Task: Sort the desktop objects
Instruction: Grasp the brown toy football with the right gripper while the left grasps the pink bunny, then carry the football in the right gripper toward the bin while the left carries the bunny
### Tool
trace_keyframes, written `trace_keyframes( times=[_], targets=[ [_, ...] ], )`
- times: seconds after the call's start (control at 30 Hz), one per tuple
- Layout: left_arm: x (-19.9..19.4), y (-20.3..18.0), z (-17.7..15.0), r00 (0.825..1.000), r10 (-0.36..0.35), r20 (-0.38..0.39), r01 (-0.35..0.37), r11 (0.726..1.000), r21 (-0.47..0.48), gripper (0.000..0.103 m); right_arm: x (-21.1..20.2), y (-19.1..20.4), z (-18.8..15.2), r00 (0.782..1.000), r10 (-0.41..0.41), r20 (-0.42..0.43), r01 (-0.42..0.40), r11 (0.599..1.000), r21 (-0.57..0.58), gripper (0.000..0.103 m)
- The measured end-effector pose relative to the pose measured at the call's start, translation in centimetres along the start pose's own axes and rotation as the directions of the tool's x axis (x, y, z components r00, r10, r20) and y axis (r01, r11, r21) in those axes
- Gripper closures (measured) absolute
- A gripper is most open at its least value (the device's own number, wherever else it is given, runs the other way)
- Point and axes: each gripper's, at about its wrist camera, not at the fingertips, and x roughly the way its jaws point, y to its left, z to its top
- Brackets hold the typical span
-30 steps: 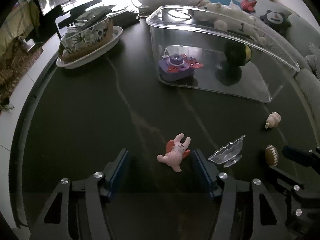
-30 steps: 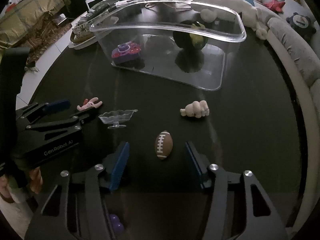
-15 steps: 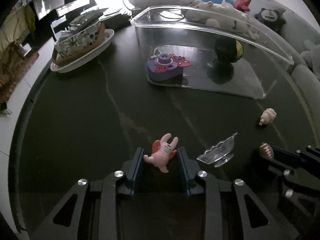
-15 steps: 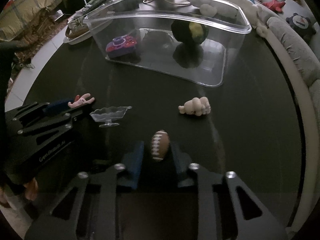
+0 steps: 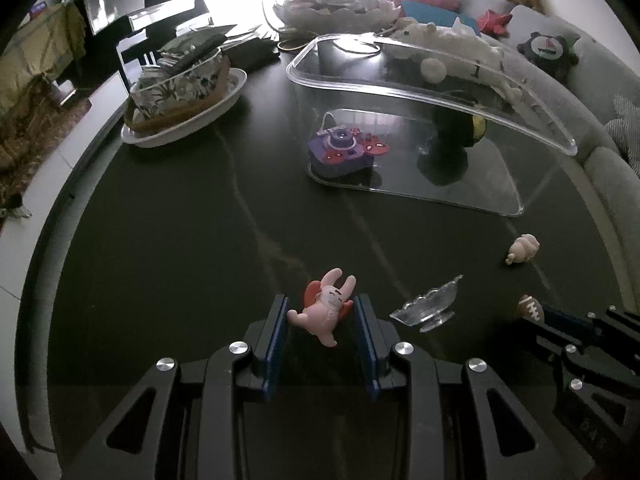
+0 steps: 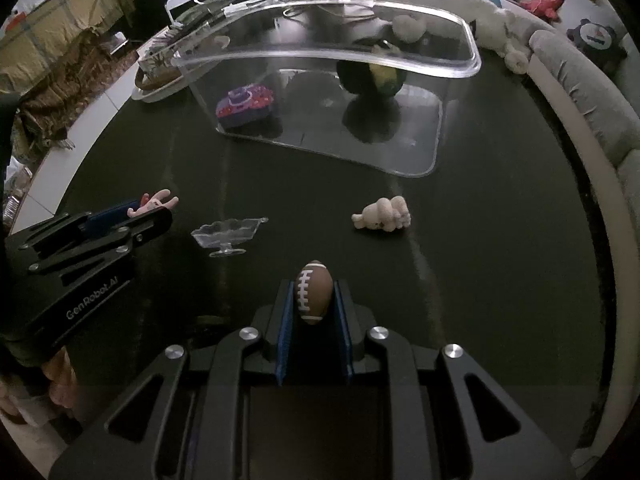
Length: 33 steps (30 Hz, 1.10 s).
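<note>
A pink toy rabbit (image 5: 326, 306) with red wings sits between the blue pads of my left gripper (image 5: 321, 309), which is shut on it just above the dark table. My right gripper (image 6: 314, 294) is shut on a small brown toy football (image 6: 313, 291). The football (image 5: 530, 307) also shows at the right edge of the left wrist view, and the rabbit (image 6: 154, 204) at the left of the right wrist view. A clear plastic bin (image 5: 520, 120) stands farther back, holding a purple toy camera (image 5: 340, 152) and a dark ball (image 5: 460, 130).
A small clear footed dish (image 6: 228, 234) stands between the two grippers. A cream plush figure (image 6: 382, 216) lies to the right of it. A white plate with a floral box (image 5: 180, 92) sits at the back left. A sofa with plush toys (image 5: 460, 36) curves round the right side.
Both grippers have closed: the left on the pink rabbit, the right on the football. Both hands stayed about where they were.
</note>
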Motion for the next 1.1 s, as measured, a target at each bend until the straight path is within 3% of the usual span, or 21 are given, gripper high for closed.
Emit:
trace_keyframes(
  times=[0.53, 1.1],
  targets=[
    [-3.7, -0.9, -0.3, 0.999, 0.007, 0.041, -0.007, 1.000, -0.013, 0.073, -4.0, 0.2, -0.8, 0.997, -0.003, 0.072, 0.003, 1.000, 0.001, 0.085],
    [-8.0, -2.8, -1.5, 0.996, -0.034, 0.082, 0.032, 0.999, 0.017, 0.073, -7.2, 1.2, -1.2, 0.991, 0.004, 0.133, -0.002, 1.000, -0.017, 0.085]
  ],
)
